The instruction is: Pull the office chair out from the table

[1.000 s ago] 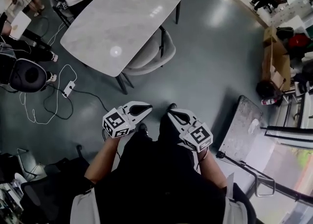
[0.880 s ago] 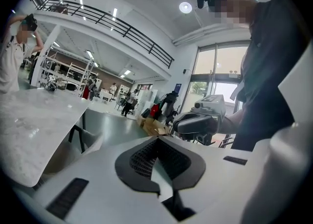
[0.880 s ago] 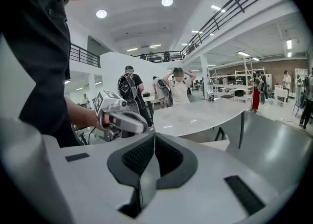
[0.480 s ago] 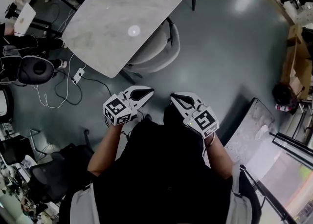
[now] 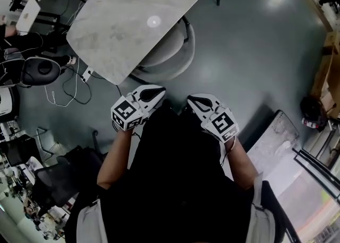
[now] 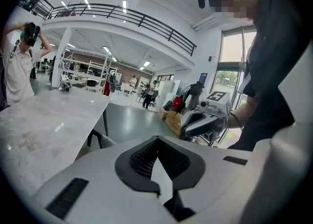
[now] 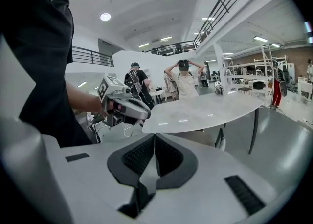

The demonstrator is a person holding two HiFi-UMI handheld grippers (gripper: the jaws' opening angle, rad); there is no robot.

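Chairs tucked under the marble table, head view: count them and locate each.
1. The grey chair sits tucked under the marble table's long edge nearest the person. Others may be hidden beneath the tabletop or beyond the frame.

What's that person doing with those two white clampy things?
A person holds a left gripper and a right gripper out in front of them, pointing toward a grey office chair. Both grippers are shut with nothing in them. The chair is tucked under the marble table, and neither gripper touches it yet, so the job of pulling it out has not started.
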